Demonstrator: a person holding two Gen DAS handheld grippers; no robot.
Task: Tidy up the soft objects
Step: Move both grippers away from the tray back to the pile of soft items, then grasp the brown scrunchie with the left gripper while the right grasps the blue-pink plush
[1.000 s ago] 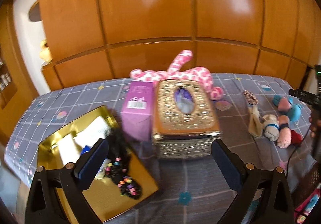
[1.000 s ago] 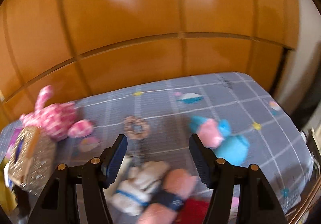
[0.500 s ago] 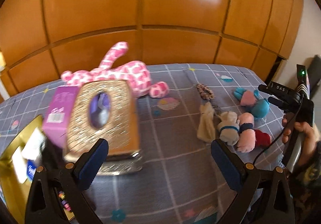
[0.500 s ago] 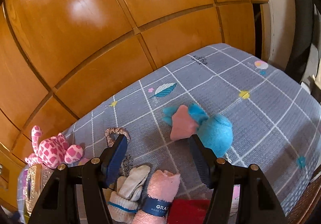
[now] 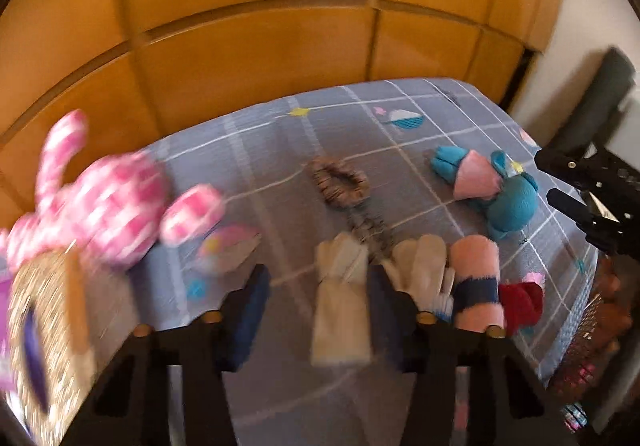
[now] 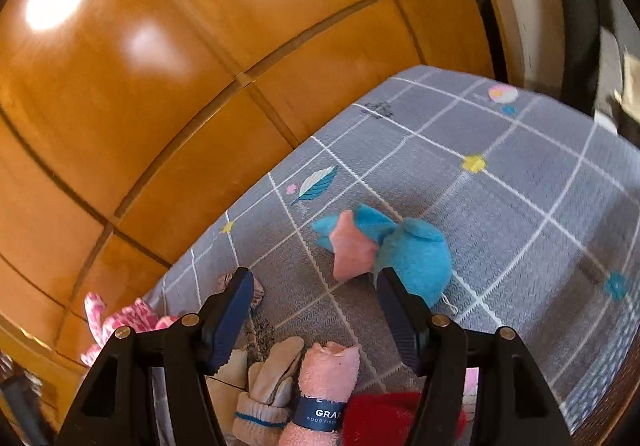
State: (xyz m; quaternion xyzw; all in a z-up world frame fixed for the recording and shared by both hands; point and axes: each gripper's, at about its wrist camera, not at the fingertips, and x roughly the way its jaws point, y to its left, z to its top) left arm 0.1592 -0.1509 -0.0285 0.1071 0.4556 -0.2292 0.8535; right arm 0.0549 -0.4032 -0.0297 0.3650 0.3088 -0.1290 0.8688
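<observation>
The left gripper has just been closing, its jaws still apart around the beige sock lying lengthwise between them on the bed. The right gripper is apart, holding nothing

The wall panels were glossy, smooth varnished wood that threw back bright glare, and the grey checked bed cover was matt woven cloth with a fine printed texture. The blue-and-pink plush toy, the pink spotted plush and the rolled pink towel with its dark paper band looked soft and fuzzy, the cream mittens knitted. The tissue box had a glittery, rough gold surface.
</observation>
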